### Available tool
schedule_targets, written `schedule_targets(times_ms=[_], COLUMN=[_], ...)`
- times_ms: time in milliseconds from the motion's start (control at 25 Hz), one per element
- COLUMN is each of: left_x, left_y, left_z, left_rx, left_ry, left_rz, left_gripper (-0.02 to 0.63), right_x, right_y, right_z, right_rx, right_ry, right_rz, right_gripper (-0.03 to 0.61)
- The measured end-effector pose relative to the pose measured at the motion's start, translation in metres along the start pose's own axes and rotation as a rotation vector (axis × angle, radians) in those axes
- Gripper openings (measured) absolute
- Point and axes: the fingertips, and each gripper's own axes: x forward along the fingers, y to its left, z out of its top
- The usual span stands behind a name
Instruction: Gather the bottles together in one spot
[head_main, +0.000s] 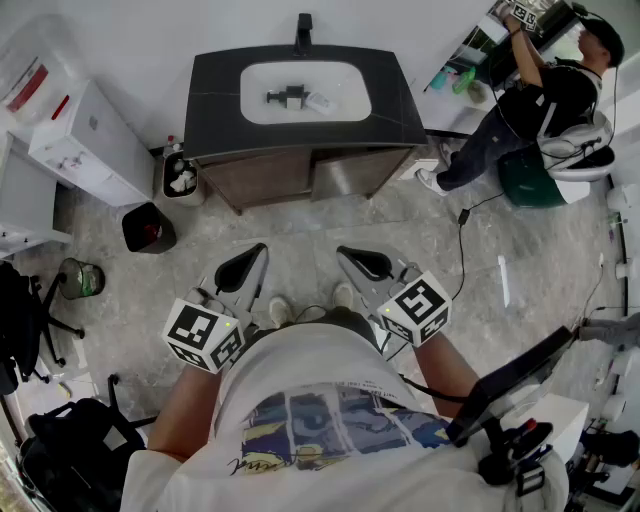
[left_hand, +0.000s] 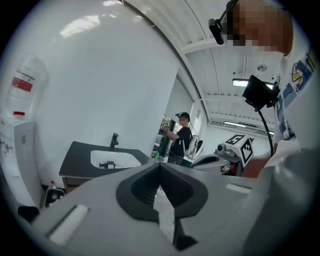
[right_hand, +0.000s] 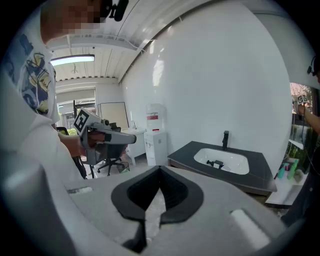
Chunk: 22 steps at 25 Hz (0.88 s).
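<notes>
Nearby, bin (head_main: 167, 181) with white waste

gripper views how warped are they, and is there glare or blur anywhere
Left gripper view: strong fisheye inside a dark round border, the wall bows and carries a bright sheen near the top, and the left gripper looks a little soft close to the lens. Right gripper view: same fisheye, ceiling light blown out. Head view: evenly lit, counter edges bent, no hard shadows.
</notes>
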Motion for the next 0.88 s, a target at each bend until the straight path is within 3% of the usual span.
schedule_targets(times_ms=[320, 480, 880], left_x=[0.002, 0.013, 0.071], left_y=[0.009, 0.008, 0.007], left_z=[-0.001, -0.006, 0.002], left_rx=[-0.014, -0.076, -0.159], left_ry=[0.001, -0.002, -0.028], left_rz=[-0.006, -0.036, -0.089], left_gripper=[0.000, 0.000, 0.001], right_x=[0.003, -0.005, -0.016], right_y=[-0.001, -0.008, -0.065], right_z=[0.005, 0.005, 0.000], right_rx=[0.004, 0.003, 0.046], right_ry=[-0.004, -0.001, -0.040], right_rz=[-0.009, -0.045, -0.108], right_gripper=[0.002, 0.002, 0.003])
